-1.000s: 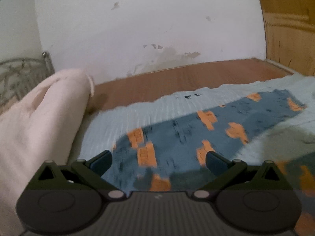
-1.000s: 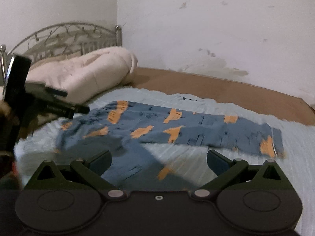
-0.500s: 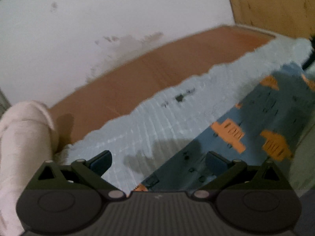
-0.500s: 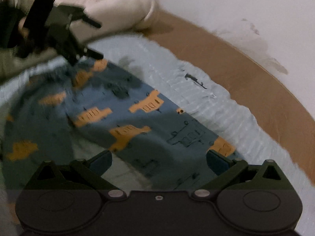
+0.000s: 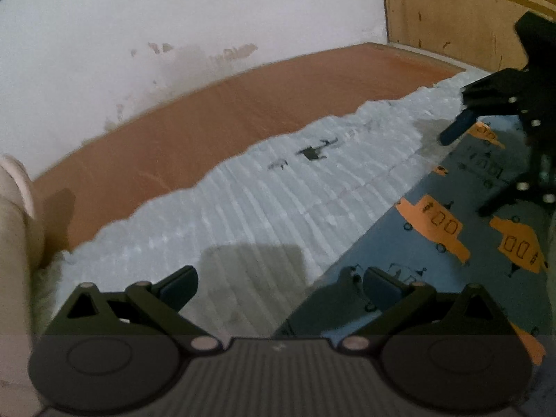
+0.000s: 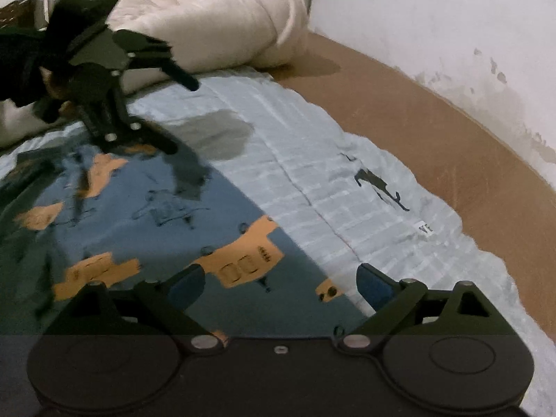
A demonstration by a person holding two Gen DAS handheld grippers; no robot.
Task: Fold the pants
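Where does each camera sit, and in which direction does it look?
Left wrist: on the left gripper, angled down at the pants edge and light blue blanket; its open fingers show, the right gripper at far right.
Right wrist: on the right gripper, angled down at the pants; the left gripper shows upper left.
Shared: pants, blanket, wall.

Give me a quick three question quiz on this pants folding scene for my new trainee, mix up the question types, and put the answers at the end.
1. True or false: the left gripper is clamped on the pants.
2. Multiple choice: the pants lie on A) the pale blue towel, B) the bare brown mattress, C) the cream duvet.
3. Fill in: the prints on the pants are coloured ____.

Key: 1 false, its jaws stand open with no fabric between them. 2 A. 3 orange.
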